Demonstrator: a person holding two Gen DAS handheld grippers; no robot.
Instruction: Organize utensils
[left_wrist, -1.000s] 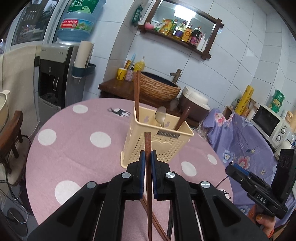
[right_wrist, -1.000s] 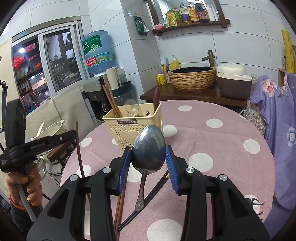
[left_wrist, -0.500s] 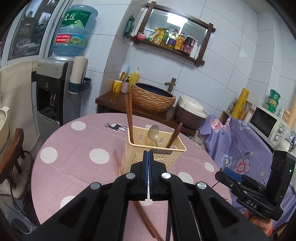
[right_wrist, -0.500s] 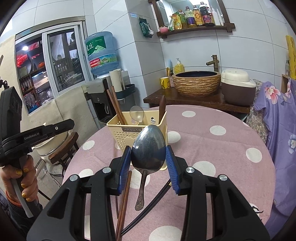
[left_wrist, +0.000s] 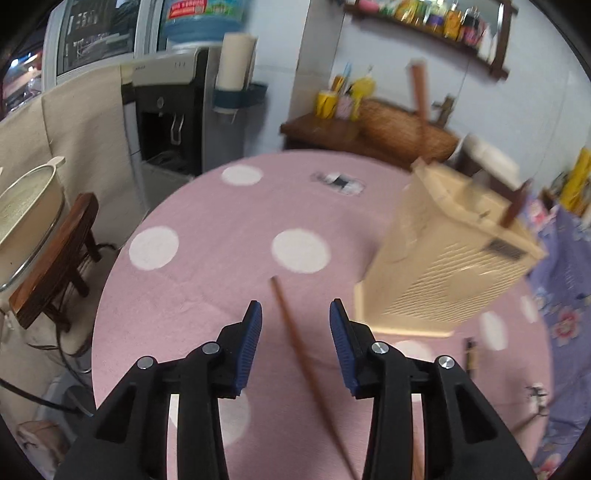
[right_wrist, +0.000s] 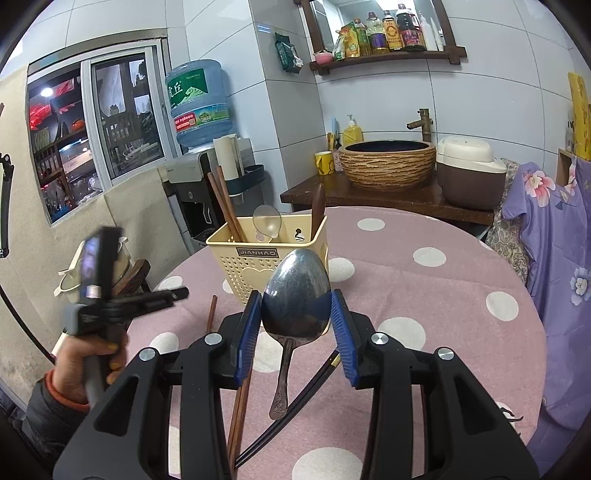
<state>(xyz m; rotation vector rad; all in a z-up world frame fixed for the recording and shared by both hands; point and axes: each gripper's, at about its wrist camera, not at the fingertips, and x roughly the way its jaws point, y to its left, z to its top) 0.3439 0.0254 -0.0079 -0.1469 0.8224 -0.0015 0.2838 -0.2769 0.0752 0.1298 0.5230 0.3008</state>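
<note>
Pink polka-dot worktop (right_wrist: 436, 295) carries the cream perforated plastic holder (right_wrist: 255, 258), already stocked. A metal spoon (right_wrist: 295, 306) is pinched by the right claw (right_wrist: 295, 325); brown wooden chopsticks (left_wrist: 295, 332) lie unstowed under the left claw (left_wrist: 295, 332), just spread, nothing gripped.

A round table with a pink dotted cloth (right_wrist: 424, 295) carries, ahead of the right gripper (right_wrist: 295, 317), a cream utensil basket (right_wrist: 243, 269), and below it brown chopsticks (right_wrist: 238, 413) and black chopsticks (right_wrist: 295, 406).
</note>
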